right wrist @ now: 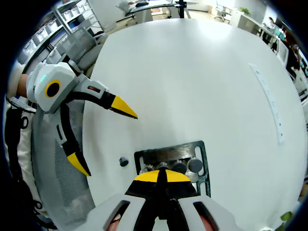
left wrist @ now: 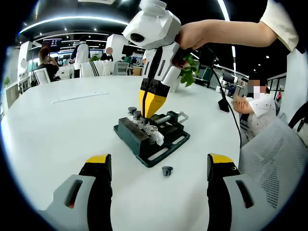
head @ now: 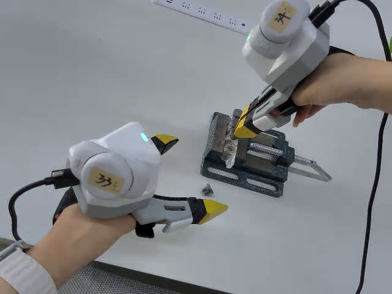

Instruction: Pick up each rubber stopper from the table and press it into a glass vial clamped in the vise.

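Stopper (head: 207,190) lies just ahead of left tool (head: 199,174).

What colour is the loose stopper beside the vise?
Dark grey. The stopper shows best in the left gripper view, on the white table.

A white power strip (head: 202,12) is laid flat at the far side. In the left gripper view a green plant (left wrist: 190,72) is seen further back, a person in white (left wrist: 260,108) is seated, and a grey mesh chair (left wrist: 276,154) is placed nearer.
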{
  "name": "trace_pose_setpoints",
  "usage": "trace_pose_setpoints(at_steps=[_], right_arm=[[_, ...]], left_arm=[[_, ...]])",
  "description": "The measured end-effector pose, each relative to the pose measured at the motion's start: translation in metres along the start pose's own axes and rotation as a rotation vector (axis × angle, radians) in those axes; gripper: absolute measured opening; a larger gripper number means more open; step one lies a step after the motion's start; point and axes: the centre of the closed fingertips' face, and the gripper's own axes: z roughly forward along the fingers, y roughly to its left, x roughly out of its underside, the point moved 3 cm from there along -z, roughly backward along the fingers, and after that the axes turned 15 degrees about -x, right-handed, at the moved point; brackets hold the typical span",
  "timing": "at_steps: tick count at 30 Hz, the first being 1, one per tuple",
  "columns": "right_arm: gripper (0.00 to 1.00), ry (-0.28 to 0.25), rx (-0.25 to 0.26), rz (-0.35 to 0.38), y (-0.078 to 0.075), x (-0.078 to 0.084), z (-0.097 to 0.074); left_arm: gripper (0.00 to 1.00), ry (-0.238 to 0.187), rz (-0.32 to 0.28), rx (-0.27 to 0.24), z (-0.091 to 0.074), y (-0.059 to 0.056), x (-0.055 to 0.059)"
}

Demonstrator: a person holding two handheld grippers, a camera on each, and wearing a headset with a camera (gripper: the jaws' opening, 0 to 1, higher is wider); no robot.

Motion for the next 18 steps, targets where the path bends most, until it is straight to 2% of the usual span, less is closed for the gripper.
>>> trace_pose_setpoints(at_steps=[2, 3, 4, 6, 7, 13, 18], right_arm=[[0.00, 0.002, -0.006, 0.018, -0.0018, -0.0006, 0.0005], [0.00, 0.008, -0.005, 0.015, -0.0003, 0.0000, 0.0006], [0.00, 0.031, -0.002, -0.030, 0.0001, 0.0002, 0.0003], [0.00, 0.036, 0.007, 0.004, 0.0009, -0.0008, 0.0018], [0.00, 0.056, 0.010, -0.023, -0.0004, -0.0010, 0.0016], [0.00, 0.051, 0.011, 0.000, -0.0038, -0.0010, 0.0018], [0.00, 0.074, 0.024, -0.004, -0.0027, -0.0030, 0.0040]], left_arm=[[0.80, 0.002, 0.002, 0.000, 0.0002, -0.0001, 0.0005], [0.80, 0.002, -0.003, 0.001, 0.0003, -0.0008, 0.0003], [0.80, 0.002, -0.003, 0.001, 0.0003, -0.0009, 0.0003], [0.80, 0.002, 0.000, 0.000, 0.0005, -0.0008, 0.0005], [0.80, 0.002, -0.003, 0.000, 0.0006, -0.0010, 0.0002], [0.80, 0.001, -0.006, 0.004, 0.0015, -0.0011, 0.0011], [0.80, 0.001, -0.006, 0.006, 0.0021, -0.0014, 0.0016]])
